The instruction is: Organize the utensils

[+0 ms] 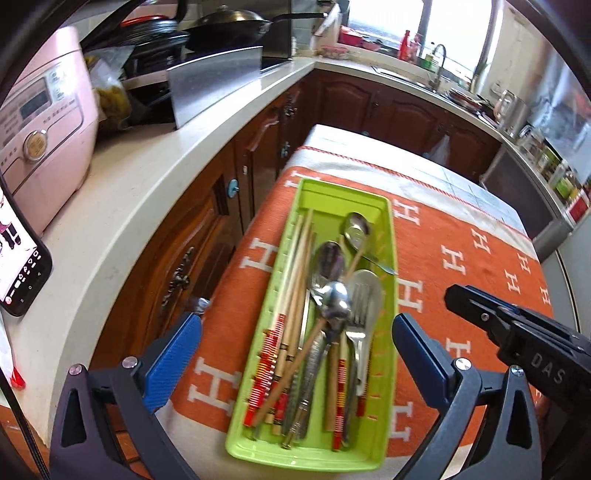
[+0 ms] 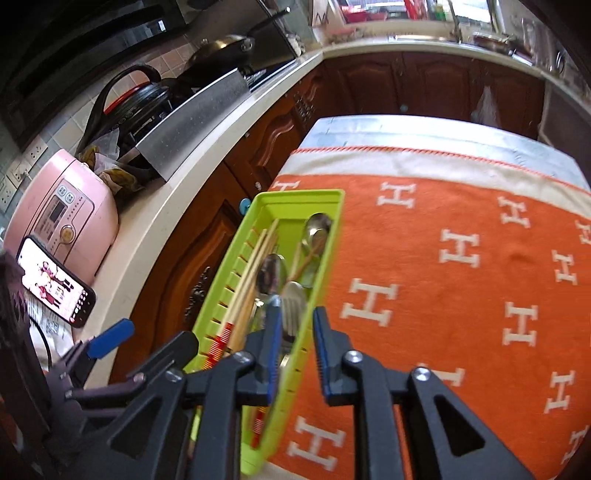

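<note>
To your left you have a pale stone countertop (image 1: 122, 206) with a pink rice cooker (image 1: 44, 125) standing on it, and a black smartphone (image 2: 55, 284) with its screen lit propped just in front of the cooker. Further along sit a black wok with a dark lid (image 1: 229, 26) and a brushed steel splash panel (image 1: 214, 81). Dark brown carved wooden cabinets (image 2: 207, 236) run beneath. You see an orange cloth patterned with white H letters (image 2: 461, 258) covering the table.
</note>
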`<act>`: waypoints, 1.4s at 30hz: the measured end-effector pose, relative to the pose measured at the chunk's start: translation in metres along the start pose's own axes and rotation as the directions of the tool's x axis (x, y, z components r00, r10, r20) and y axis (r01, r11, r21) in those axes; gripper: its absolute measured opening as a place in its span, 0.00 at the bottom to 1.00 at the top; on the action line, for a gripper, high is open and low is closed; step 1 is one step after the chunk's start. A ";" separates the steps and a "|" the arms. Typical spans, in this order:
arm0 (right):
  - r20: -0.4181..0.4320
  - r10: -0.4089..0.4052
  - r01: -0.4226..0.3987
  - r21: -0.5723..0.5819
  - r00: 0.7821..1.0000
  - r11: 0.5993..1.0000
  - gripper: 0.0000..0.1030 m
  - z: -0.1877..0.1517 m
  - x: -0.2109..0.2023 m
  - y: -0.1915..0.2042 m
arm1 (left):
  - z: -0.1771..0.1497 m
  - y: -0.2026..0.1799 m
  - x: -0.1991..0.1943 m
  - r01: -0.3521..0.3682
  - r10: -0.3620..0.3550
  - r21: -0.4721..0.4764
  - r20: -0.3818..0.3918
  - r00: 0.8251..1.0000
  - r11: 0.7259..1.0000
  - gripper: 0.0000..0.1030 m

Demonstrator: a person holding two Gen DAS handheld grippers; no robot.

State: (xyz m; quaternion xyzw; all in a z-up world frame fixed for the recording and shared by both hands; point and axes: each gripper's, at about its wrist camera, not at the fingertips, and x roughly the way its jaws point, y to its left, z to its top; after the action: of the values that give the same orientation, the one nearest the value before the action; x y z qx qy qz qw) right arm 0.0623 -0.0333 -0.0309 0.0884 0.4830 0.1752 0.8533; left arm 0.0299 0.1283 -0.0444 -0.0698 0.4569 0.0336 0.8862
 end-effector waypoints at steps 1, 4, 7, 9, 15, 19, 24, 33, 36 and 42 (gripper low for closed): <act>0.007 -0.009 0.009 -0.005 1.000 1.000 0.20 -0.002 -0.004 -0.002 | -0.001 -0.004 -0.001 0.004 -0.004 0.007 -0.004 1.000 1.000 0.99; 0.033 -0.043 0.043 -0.015 0.999 0.999 0.21 -0.009 -0.018 -0.013 | -0.003 -0.015 -0.004 0.030 -0.029 0.021 -0.025 0.999 0.999 0.99; 0.059 -0.077 0.078 -0.015 0.995 0.997 0.27 -0.017 -0.033 -0.028 | -0.007 -0.028 -0.005 0.060 -0.058 0.039 -0.047 0.997 0.997 0.99; 0.073 -0.102 0.102 -0.004 0.992 0.995 0.29 -0.022 -0.043 -0.039 | -0.010 -0.038 -0.006 0.072 -0.069 0.057 -0.051 0.996 0.996 0.99; 0.084 -0.144 0.141 0.045 0.986 0.989 0.31 -0.033 -0.065 -0.067 | -0.017 -0.071 -0.014 0.099 -0.093 0.114 -0.051 0.994 0.989 0.99; 0.096 -0.155 0.149 0.068 0.983 0.986 0.32 -0.037 -0.082 -0.079 | -0.015 -0.090 -0.020 0.097 -0.091 0.153 -0.050 0.995 0.983 0.99; 0.144 -0.176 0.165 0.082 0.974 0.983 0.39 -0.042 -0.107 -0.086 | -0.015 -0.111 -0.031 0.089 -0.083 0.176 -0.044 0.996 0.980 0.99; 0.193 -0.179 0.170 0.065 0.965 0.983 0.49 -0.049 -0.127 -0.088 | -0.015 -0.130 -0.047 0.048 -0.052 0.175 0.019 0.998 0.983 0.99; 0.193 -0.174 0.165 0.062 0.966 0.984 0.49 -0.049 -0.129 -0.088 | -0.015 -0.133 -0.051 0.034 -0.040 0.177 0.035 0.999 0.984 0.99; 0.211 -0.196 0.189 0.057 0.958 0.980 0.49 -0.051 -0.135 -0.087 | -0.015 -0.136 -0.055 0.028 -0.038 0.176 0.053 0.998 0.984 0.99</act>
State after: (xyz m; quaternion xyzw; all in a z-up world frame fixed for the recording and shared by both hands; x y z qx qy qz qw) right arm -0.0260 -0.1665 0.0220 0.0748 0.3972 0.0720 0.9118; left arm 0.0023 -0.0080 0.0048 0.0016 0.4317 -0.0193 0.9018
